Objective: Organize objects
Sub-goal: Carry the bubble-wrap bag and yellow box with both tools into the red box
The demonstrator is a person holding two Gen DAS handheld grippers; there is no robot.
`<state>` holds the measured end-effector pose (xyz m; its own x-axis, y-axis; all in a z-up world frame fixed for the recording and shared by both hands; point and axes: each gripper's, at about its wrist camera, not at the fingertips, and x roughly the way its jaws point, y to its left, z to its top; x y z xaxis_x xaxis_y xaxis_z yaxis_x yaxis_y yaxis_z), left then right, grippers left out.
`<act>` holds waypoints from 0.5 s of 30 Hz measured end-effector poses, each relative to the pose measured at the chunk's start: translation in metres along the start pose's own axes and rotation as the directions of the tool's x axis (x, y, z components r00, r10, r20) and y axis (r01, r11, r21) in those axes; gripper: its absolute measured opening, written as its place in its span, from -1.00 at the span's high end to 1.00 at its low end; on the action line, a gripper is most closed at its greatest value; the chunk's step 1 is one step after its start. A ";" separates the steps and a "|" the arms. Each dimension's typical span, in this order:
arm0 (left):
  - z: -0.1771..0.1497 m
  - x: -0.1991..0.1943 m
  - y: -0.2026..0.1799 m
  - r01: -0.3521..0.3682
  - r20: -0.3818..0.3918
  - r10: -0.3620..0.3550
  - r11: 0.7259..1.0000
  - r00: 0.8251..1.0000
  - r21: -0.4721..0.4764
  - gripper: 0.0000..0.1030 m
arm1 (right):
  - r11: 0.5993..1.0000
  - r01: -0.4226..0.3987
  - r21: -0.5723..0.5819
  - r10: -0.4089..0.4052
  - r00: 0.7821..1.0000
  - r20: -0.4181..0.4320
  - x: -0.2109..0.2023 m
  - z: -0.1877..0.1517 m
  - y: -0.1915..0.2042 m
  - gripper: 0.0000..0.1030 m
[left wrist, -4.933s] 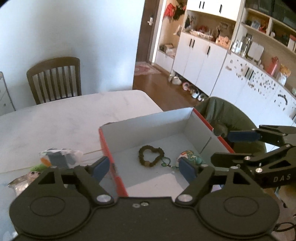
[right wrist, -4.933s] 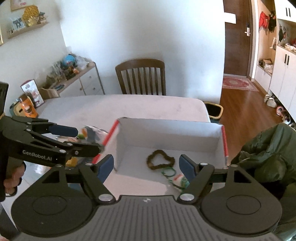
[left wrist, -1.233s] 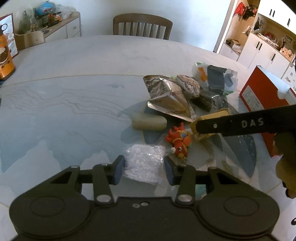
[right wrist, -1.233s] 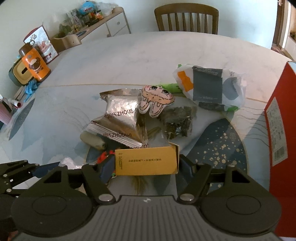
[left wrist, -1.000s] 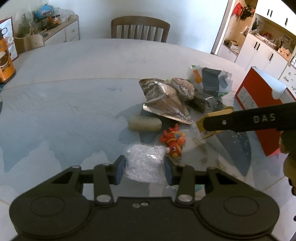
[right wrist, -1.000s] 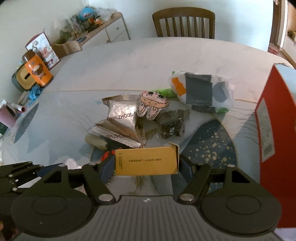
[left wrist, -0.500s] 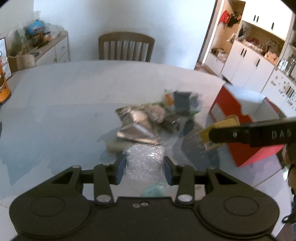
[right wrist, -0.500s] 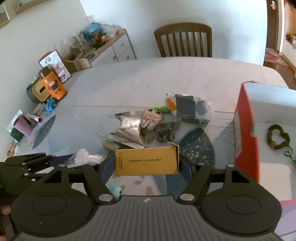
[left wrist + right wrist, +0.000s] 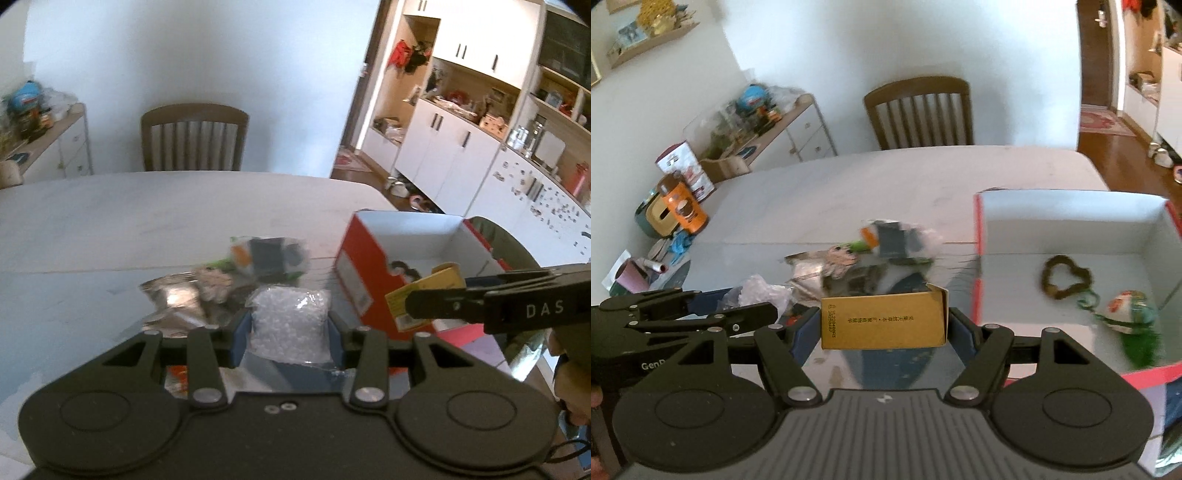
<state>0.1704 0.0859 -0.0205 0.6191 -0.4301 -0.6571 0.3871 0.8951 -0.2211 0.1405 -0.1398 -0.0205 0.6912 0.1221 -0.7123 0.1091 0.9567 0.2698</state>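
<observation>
Left gripper [image 9: 290, 328], blue pads clamped on a clear crinkled bag of white beads [image 9: 290, 325], lifted above the glossy table [image 9: 110, 221]; right gripper [image 9: 884, 328], pads closed on the ends of a flat yellow cardboard carton [image 9: 882, 319], held just left of the red-walled, white-lined box [image 9: 1071, 229]; inside the box, a dark beaded bracelet [image 9: 1065, 278] and a round green-tasselled charm [image 9: 1130, 314]; foil and plastic packets [image 9: 849, 264] lie heaped on the table.

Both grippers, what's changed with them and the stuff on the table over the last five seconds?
Both were empty over the red box then. Since, the left gripper closed on the bag of white beads, the right gripper on the yellow carton, and both lifted them toward the box. The brown bracelet stays inside; the snack pile remains on the table.
</observation>
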 end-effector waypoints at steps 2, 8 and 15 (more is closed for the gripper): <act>0.002 0.004 -0.013 0.013 -0.004 -0.013 1.000 1.000 0.016 0.19 | 1.000 0.007 0.011 -0.007 1.000 0.009 -0.006 -0.001 -0.011 -0.41; 0.009 0.021 -0.051 0.054 -0.021 -0.053 0.997 0.998 0.061 0.19 | 0.998 0.040 0.042 -0.041 0.999 0.021 -0.021 -0.005 -0.050 -0.41; 0.014 0.047 -0.092 0.091 -0.046 -0.086 0.991 0.995 0.100 0.19 | 0.994 0.085 0.063 -0.086 0.996 0.021 -0.030 -0.003 -0.093 -0.41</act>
<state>0.1733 -0.0184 -0.0204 0.5515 -0.5000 -0.6677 0.5083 0.8361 -0.2062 0.1075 -0.2320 -0.0268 0.6938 0.0338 -0.7193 0.2118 0.9451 0.2487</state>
